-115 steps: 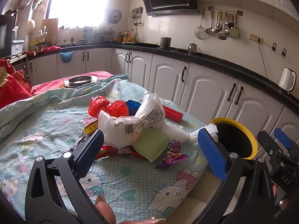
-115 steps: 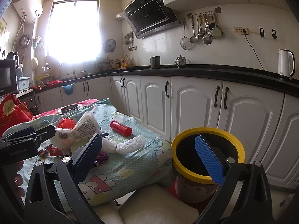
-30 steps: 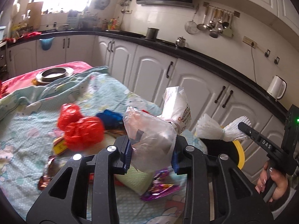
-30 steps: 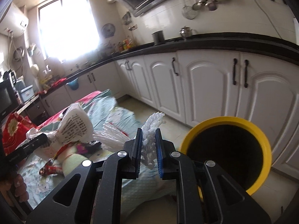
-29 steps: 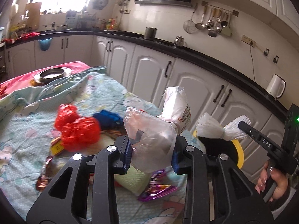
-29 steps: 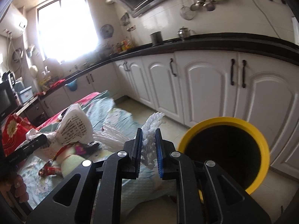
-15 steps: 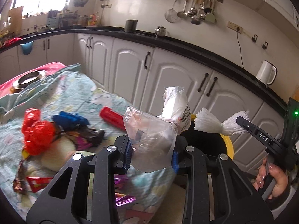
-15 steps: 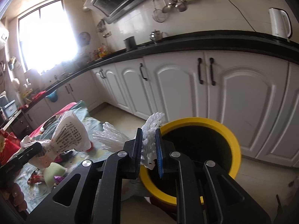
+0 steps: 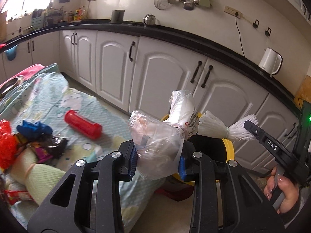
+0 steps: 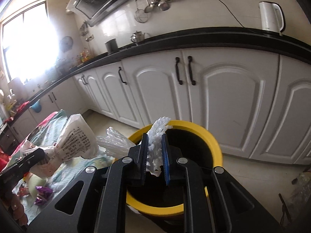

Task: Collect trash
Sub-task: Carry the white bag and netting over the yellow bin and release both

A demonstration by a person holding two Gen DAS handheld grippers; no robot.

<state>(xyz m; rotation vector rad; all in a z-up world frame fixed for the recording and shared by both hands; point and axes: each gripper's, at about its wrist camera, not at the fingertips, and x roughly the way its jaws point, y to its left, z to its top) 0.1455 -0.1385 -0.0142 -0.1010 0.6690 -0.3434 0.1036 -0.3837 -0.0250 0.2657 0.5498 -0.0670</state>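
Note:
My left gripper point(image 9: 157, 159) is shut on a tied clear plastic bag point(image 9: 159, 141) and holds it in the air near the yellow-rimmed bin point(image 9: 230, 149). My right gripper point(image 10: 155, 156) is shut on a white foam net sleeve point(image 10: 156, 136), right above the bin point(image 10: 206, 134). In the left wrist view the right gripper point(image 9: 250, 126) holds the foam net point(image 9: 217, 128) over the bin. In the right wrist view the plastic bag point(image 10: 73, 141) hangs to the left of the bin.
More trash lies on the cloth-covered table point(image 9: 108, 116): a red tube point(image 9: 83, 124), blue wrapper point(image 9: 33, 129), red plastic point(image 9: 5, 141), pale green pad point(image 9: 40, 178), purple wrappers point(image 10: 41, 193). White cabinets point(image 10: 223, 101) stand behind the bin.
Both grippers have carried their loads to the right, away from the table. The foam net now sits over the bin's opening and the bag is closer to the bin.

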